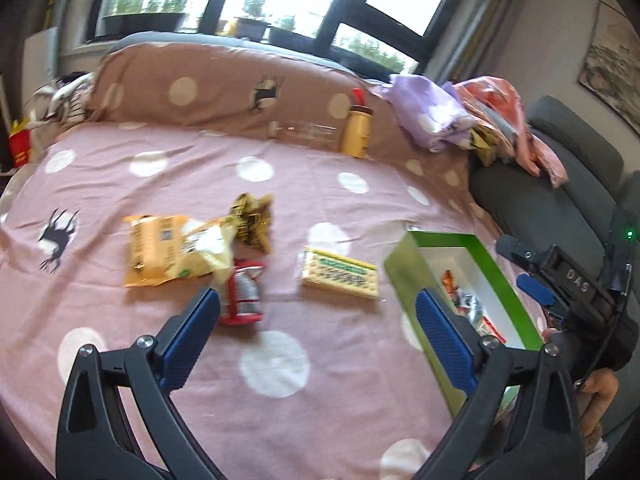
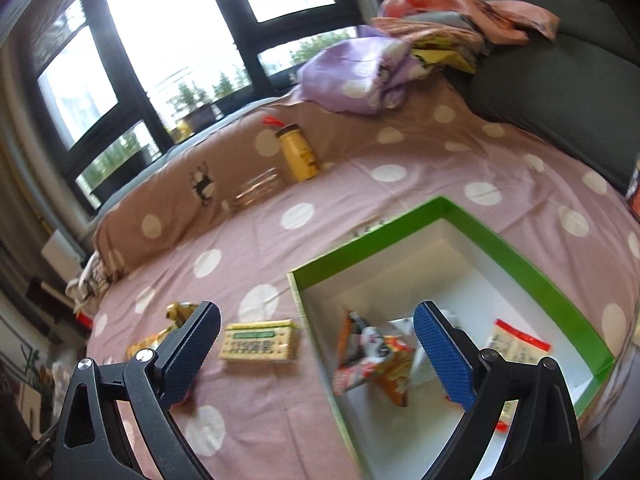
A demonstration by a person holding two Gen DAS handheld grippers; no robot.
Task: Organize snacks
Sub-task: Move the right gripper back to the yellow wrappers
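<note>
A green box with a white inside (image 1: pixel 476 248) (image 2: pixel 520 256) lies on the pink dotted bedsheet and holds an orange snack bag (image 2: pixel 372 360) and a white-red packet (image 2: pixel 516 344). On the sheet lie a cracker pack (image 1: pixel 340 272) (image 2: pixel 258 340), a red-silver packet (image 1: pixel 244 292), a yellow bag (image 1: pixel 160 250) and a gold-black wrapper (image 1: pixel 252 218). My left gripper (image 1: pixel 320 308) is open and empty above the sheet, between the red packet and the box. My right gripper (image 2: pixel 316 328) is open and empty over the box's left wall; it also shows in the left wrist view (image 1: pixel 532 280).
A yellow bottle with a red cap (image 1: pixel 356 132) (image 2: pixel 298 156) and a clear bottle lying on its side (image 1: pixel 308 132) rest against the brown dotted pillow. Crumpled purple cloth (image 1: pixel 428 116) and pink cloth lie at the back right. A grey sofa (image 1: pixel 560 184) borders the right side.
</note>
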